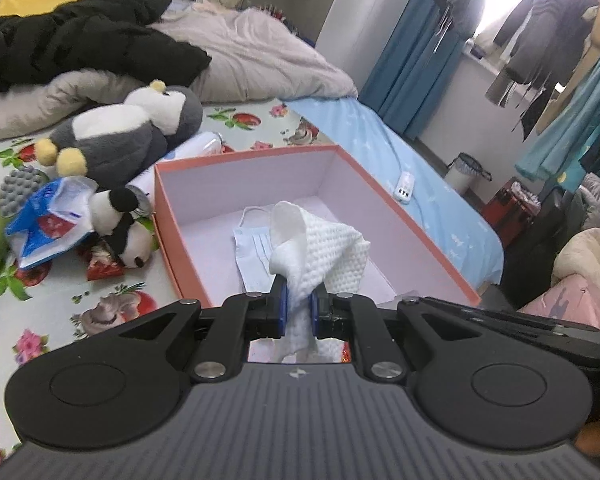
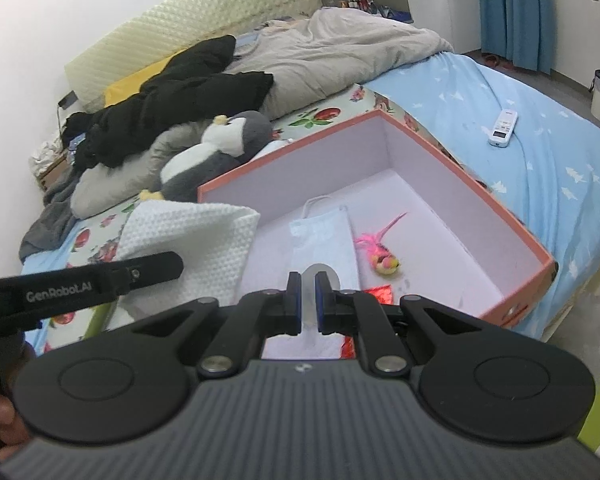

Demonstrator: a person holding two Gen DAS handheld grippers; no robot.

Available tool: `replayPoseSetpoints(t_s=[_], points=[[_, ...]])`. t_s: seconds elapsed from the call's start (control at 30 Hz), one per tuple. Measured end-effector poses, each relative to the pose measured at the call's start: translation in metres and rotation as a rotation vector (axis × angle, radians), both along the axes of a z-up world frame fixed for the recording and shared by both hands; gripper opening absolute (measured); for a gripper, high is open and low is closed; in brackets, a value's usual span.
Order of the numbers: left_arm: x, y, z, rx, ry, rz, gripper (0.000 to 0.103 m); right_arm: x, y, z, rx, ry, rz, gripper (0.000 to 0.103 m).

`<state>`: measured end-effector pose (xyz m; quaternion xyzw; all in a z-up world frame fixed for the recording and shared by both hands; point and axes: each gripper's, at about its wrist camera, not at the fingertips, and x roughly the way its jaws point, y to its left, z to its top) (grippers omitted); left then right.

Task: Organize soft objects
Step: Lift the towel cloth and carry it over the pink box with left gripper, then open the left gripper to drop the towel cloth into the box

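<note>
In the left wrist view my left gripper [image 1: 300,304] is shut on a white waffle-weave cloth [image 1: 324,240], which hangs over the near end of the open pink box [image 1: 400,200]. A pale blue face mask [image 1: 252,256] lies flat on the box floor under the cloth. The right wrist view shows the box [image 2: 512,220] again, holding the mask [image 2: 324,232] and a pink feather toy [image 2: 384,256]. There the cloth [image 2: 196,236] hangs at the box's left edge. My right gripper [image 2: 309,300], above the box's near end, is shut on a small pale grey rounded piece [image 2: 321,274].
On the flowered sheet left of the box lie a grey penguin plush [image 1: 132,128], a panda plush [image 1: 124,232], a blue packet [image 1: 48,224] and a white bottle [image 1: 204,146]. Black clothing [image 1: 80,40] and a quilt [image 1: 260,52] fill the bed's far end. A remote [image 2: 502,126] lies on the blue sheet.
</note>
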<state>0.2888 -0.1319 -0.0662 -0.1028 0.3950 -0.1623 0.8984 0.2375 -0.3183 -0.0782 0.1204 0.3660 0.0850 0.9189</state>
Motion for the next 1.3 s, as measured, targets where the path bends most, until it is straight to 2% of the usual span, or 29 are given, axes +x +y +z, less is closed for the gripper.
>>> replayPoseSetpoints(t_s=[0.43, 0.47, 0.5, 0.57, 0.63, 0.67, 0.7, 0.73, 0.8, 1.07, 1.3], points=[[0.095, -0.028, -0.064, 0.074, 0.107, -0.036, 0.014, 0.086, -0.024, -0.054, -0.001, 0.095, -0.013, 0.013], [0.100, -0.031, -0.068, 0.088, 0.119, -0.048, 0.021, 0.091, -0.025, -0.059, 0.001, 0.105, -0.014, 0.013], [0.104, -0.033, -0.071, 0.101, 0.125, -0.054, 0.033, 0.095, -0.027, -0.064, 0.001, 0.117, -0.015, 0.014], [0.107, -0.036, -0.076, 0.125, 0.123, -0.048, 0.047, 0.102, -0.029, -0.072, -0.007, 0.144, -0.023, 0.014], [0.109, -0.038, -0.078, 0.131, 0.119, -0.059, 0.048, 0.106, -0.031, -0.079, -0.001, 0.169, -0.017, 0.014], [0.108, -0.038, -0.079, 0.133, 0.119, -0.059, 0.048, 0.107, -0.033, -0.082, 0.010, 0.178, -0.016, 0.015], [0.107, -0.037, -0.078, 0.135, 0.118, -0.056, 0.048, 0.107, -0.035, -0.083, 0.017, 0.184, -0.018, 0.021], [0.106, -0.037, -0.077, 0.136, 0.117, -0.055, 0.048, 0.108, -0.035, -0.085, 0.016, 0.191, -0.024, 0.035], [0.101, -0.036, -0.073, 0.134, 0.108, -0.054, 0.048, 0.109, -0.035, -0.085, -0.004, 0.204, -0.038, 0.053], [0.061, -0.023, -0.040, 0.128, 0.049, -0.040, 0.048, 0.088, -0.028, -0.064, -0.020, 0.163, -0.035, 0.052], [0.009, -0.002, -0.003, 0.111, -0.011, -0.018, 0.048, 0.048, -0.012, -0.031, -0.014, 0.090, -0.011, 0.052]])
